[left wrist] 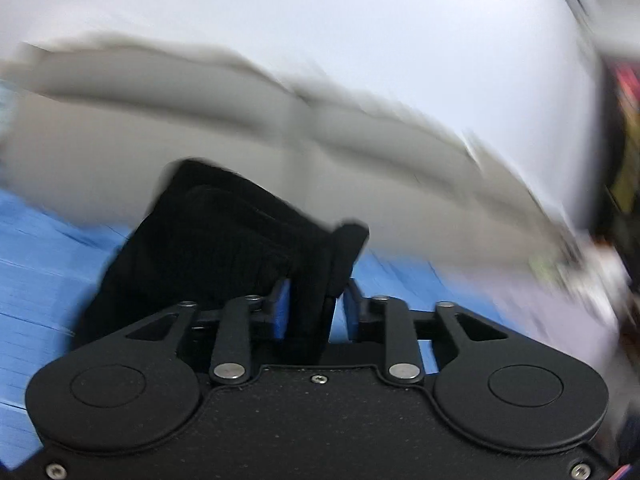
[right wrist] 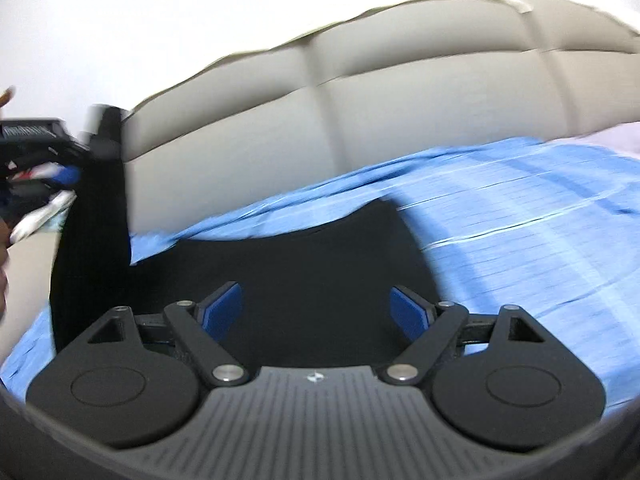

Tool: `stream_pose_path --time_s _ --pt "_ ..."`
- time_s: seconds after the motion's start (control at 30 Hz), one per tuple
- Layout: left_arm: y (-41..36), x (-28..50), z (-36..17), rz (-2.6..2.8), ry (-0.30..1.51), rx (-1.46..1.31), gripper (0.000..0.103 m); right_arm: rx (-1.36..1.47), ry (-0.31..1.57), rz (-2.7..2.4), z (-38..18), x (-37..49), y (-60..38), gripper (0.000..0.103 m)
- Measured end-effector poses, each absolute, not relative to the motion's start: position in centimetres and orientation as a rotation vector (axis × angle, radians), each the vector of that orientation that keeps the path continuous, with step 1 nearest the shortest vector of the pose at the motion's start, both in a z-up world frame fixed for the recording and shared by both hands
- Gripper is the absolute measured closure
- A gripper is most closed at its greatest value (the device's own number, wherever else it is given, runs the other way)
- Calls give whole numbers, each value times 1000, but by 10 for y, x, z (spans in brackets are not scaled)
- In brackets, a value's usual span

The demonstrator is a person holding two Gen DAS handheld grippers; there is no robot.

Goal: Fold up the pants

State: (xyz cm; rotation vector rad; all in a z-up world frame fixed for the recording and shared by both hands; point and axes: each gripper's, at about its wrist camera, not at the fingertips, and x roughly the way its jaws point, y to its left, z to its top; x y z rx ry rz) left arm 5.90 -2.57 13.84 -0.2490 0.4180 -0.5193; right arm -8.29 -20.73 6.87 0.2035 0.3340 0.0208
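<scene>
The black pants [left wrist: 208,240] are lifted off the blue bedsheet [left wrist: 36,276] in the blurred left wrist view. My left gripper [left wrist: 314,304] is shut on a fold of them, and the cloth hangs up and to the left of the blue pads [left wrist: 282,308]. In the right wrist view the pants [right wrist: 304,264] lie flat on the blue sheet [right wrist: 520,240], with one strip rising at the left [right wrist: 96,208]. My right gripper [right wrist: 316,304] is open just above the cloth and holds nothing.
A grey padded headboard [right wrist: 400,108] runs behind the bed, with a white wall [left wrist: 360,20] above it. Dark cluttered items [right wrist: 32,152] sit at the far left of the right wrist view. A pale cloth [left wrist: 560,312] lies at the right of the left wrist view.
</scene>
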Motion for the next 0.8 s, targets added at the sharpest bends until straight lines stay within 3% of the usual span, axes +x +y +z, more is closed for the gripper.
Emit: stream_pose_path --time_s 0.07,0.13,0.2,0.33,0.47,0.53,0.8 --pt "-54 63 123 -559 514 -202 71 209 330 -45 68 -89 -227 13" --pt "-60 55 108 -594 551 -205 55 229 336 -90 64 -95 -243 13" --pt "-53 43 100 -625 567 -212 47 268 343 -108 58 -102 -258 13" --pt "-19 17 99 -568 509 -194 45 315 349 -74 47 -103 -257 13" --pt "17 8 89 -377 506 -231 53 273 349 14 44 -90 -232 13" --pt "26 14 78 -268 545 -230 67 227 368 25 42 -79 -217 13" --pt "30 16 40 -161 595 -188 70 155 432 12 35 -33 -191 12"
